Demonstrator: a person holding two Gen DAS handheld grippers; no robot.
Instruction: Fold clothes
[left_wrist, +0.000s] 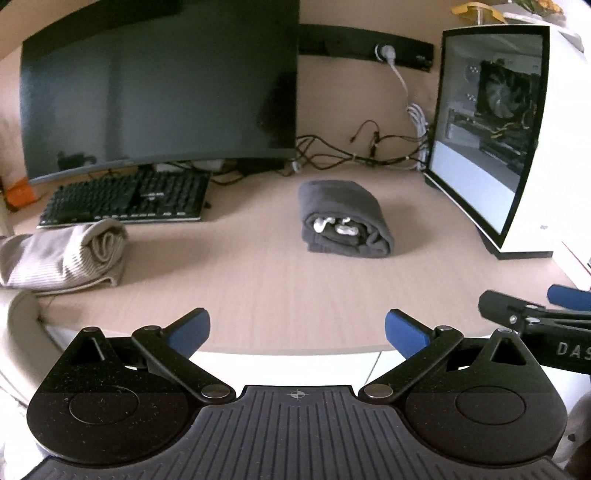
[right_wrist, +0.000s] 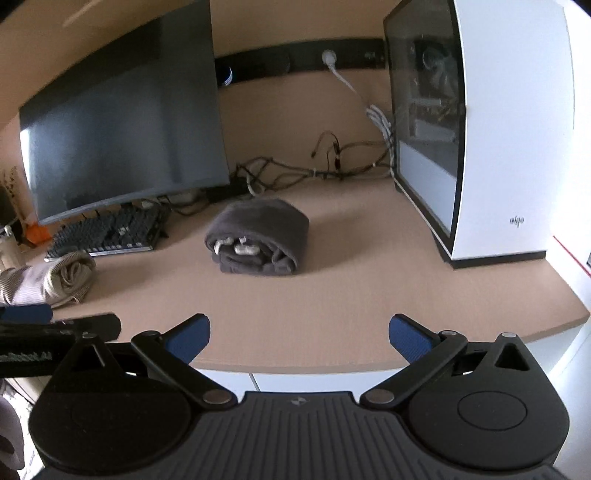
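Note:
A dark grey garment (left_wrist: 343, 218) (right_wrist: 258, 236), folded into a compact roll with white drawstrings showing at its near end, lies in the middle of the wooden desk (left_wrist: 258, 295). A beige ribbed garment (left_wrist: 62, 254) (right_wrist: 48, 280) lies folded at the desk's left. My left gripper (left_wrist: 297, 334) hovers open at the desk's near edge, holding nothing. My right gripper (right_wrist: 299, 338) is open too, empty, at the same edge. Each gripper shows at the side of the other's view: the right gripper (left_wrist: 535, 317), the left gripper (right_wrist: 55, 325).
A dark monitor (left_wrist: 159, 88) and a black keyboard (left_wrist: 125, 199) stand at the back left. A white computer case (left_wrist: 509, 140) (right_wrist: 480, 129) with a glass side stands at the right. Tangled cables (left_wrist: 369, 151) run along the back wall under a power strip (left_wrist: 369, 48).

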